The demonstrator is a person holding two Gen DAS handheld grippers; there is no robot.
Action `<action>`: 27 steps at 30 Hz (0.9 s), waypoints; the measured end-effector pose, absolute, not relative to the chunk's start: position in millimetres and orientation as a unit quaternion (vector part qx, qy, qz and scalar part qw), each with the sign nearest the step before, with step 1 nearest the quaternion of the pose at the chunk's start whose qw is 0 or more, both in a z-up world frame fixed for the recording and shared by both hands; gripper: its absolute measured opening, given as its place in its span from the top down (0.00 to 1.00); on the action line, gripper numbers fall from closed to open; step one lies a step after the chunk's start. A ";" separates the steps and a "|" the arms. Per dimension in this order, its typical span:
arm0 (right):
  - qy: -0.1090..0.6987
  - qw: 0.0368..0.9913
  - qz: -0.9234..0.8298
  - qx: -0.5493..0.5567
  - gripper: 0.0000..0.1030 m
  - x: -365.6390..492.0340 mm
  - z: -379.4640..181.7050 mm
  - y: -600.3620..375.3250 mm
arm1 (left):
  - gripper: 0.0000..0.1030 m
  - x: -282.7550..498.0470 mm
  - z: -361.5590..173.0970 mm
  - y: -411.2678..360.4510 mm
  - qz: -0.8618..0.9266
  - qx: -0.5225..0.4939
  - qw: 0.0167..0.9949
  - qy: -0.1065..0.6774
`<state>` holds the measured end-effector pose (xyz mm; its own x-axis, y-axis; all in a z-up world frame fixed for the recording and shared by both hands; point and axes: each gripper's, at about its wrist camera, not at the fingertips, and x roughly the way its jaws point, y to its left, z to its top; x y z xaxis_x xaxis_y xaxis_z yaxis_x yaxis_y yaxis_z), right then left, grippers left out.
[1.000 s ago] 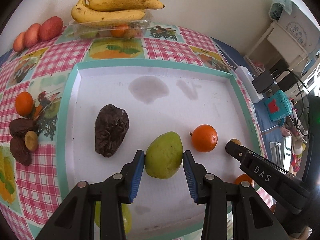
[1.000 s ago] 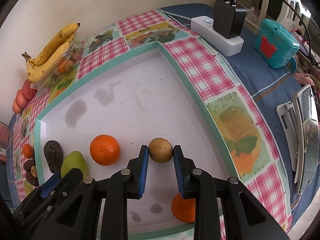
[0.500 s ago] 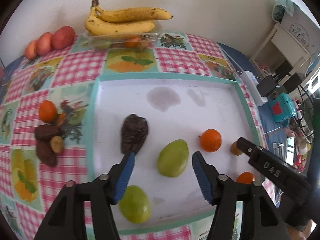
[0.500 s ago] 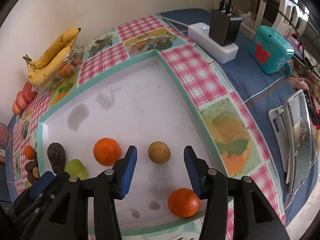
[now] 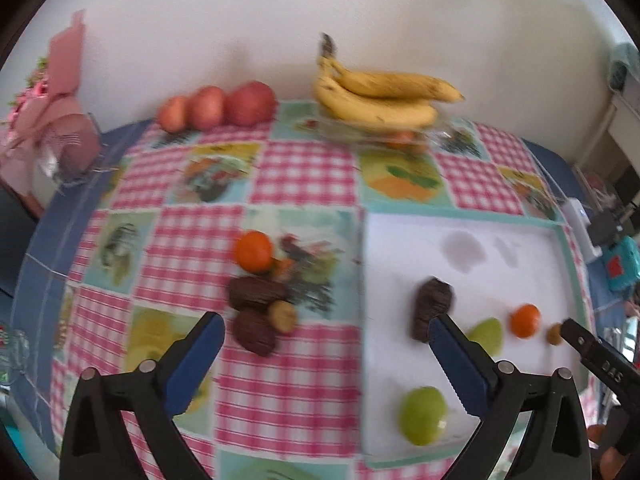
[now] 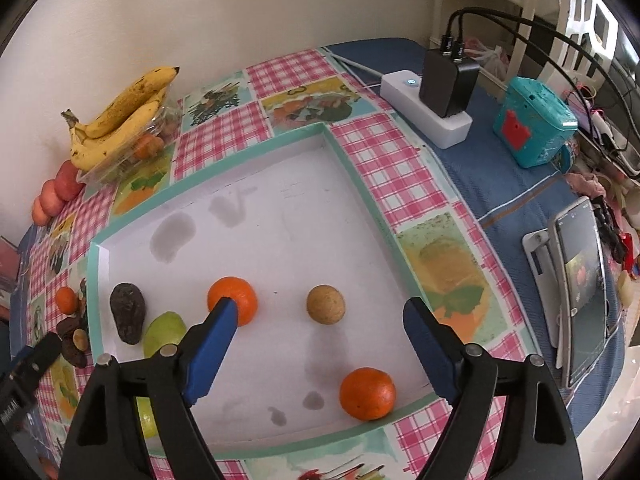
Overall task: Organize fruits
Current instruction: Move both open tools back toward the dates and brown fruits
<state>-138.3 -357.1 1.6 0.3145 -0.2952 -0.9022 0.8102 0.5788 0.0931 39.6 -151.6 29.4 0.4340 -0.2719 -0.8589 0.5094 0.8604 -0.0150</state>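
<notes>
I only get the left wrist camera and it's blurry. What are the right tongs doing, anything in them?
Observer: The right tongs are opening and grip nothing; a small round tan fruit lies loose on the white teal-rimmed tray, between the pads and touching neither.
Operator: Any fruit by the tray's near right corner?
Observer: Yes, a round orange mandarin sits just inside the near rim, apart from the tan fruit.
Operator: What's past the tray on that side?
Observer: A phone on a white stand, screen lit, on the blue cloth.
</notes>
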 end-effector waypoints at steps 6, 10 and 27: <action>0.445 0.769 -0.356 0.289 0.06 -136.9 1.5 -348.6 | 0.00 58.3 33.2 -125.1 -0.224 0.097 0.845 0.475; 0.438 0.778 -0.348 0.285 0.06 -132.1 3.6 -343.0 | 0.00 68.1 34.4 -111.9 -0.224 0.085 0.850 0.470; 0.457 0.797 -0.321 0.232 0.06 -86.0 13.9 -304.4 | 0.00 128.1 19.8 -38.6 -0.164 0.058 0.855 0.489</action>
